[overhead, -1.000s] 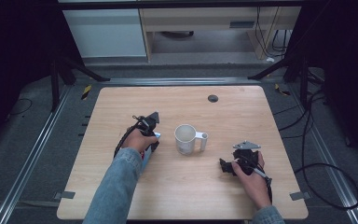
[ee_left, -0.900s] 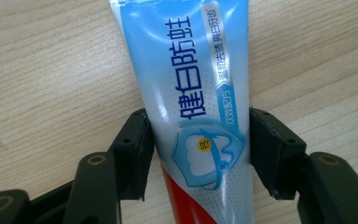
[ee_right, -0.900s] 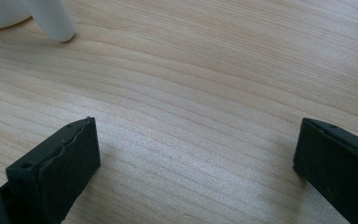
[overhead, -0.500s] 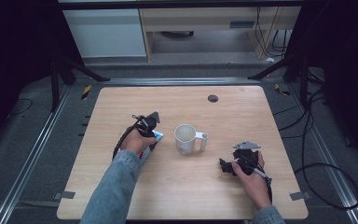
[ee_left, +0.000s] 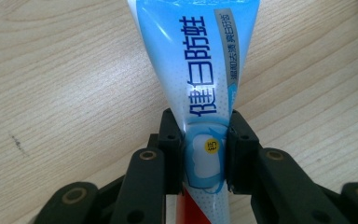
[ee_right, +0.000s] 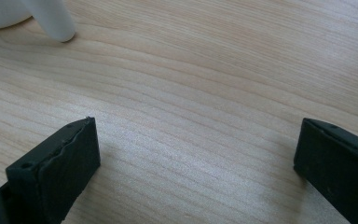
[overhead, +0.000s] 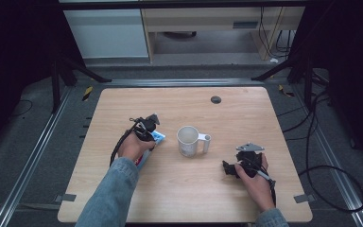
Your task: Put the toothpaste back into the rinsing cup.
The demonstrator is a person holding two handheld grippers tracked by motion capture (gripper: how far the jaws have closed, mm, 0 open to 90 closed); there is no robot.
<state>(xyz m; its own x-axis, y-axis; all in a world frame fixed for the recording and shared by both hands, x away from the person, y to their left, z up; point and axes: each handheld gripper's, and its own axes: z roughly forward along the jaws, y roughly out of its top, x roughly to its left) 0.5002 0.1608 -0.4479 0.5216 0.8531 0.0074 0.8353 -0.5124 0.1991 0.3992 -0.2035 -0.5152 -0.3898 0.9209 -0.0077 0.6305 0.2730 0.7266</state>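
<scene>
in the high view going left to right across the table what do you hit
left gripper shut on the blue toothpaste tube → white mug with its handle toward the right → right gripper, jaws open, in the person's right hand

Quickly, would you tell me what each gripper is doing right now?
Left gripper: shut on the toothpaste tube.
Right gripper: open, holding nothing, above the table.

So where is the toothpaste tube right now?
The toothpaste tube is clamped in the left gripper; in the high view it lies on the table's left half, just left of the white mug.
</scene>
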